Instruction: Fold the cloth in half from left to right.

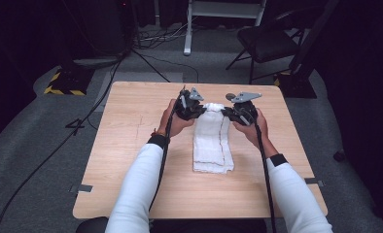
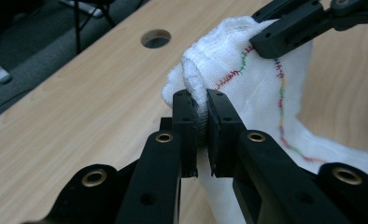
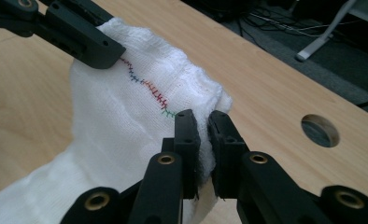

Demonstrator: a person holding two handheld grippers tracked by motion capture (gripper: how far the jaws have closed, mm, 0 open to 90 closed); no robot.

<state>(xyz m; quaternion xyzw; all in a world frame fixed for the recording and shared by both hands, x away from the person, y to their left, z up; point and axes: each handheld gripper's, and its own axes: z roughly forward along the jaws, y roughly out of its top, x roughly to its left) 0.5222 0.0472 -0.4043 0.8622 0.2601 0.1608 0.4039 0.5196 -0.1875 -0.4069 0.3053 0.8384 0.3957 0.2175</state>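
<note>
Cloth (image 1: 213,141): white, open weave, one line of red, green, blue and orange stitching; desk (image 1: 131,145): pale wood grain; left tool (image 2: 200,123) and right tool (image 3: 203,135): black, brass-coloured rivets; sleeves (image 1: 136,189): white, black cuffs; floor (image 1: 34,145): grey.

The desk (image 1: 131,145) lies bare left and right of the white cloth (image 1: 212,145), so a claw could pass freely on either side. The cloth's far end hangs between the left claw (image 1: 193,110) and the right claw (image 1: 228,112), blocking the gap between them. A round hole (image 3: 319,130) opens in the desk just beyond.
</note>
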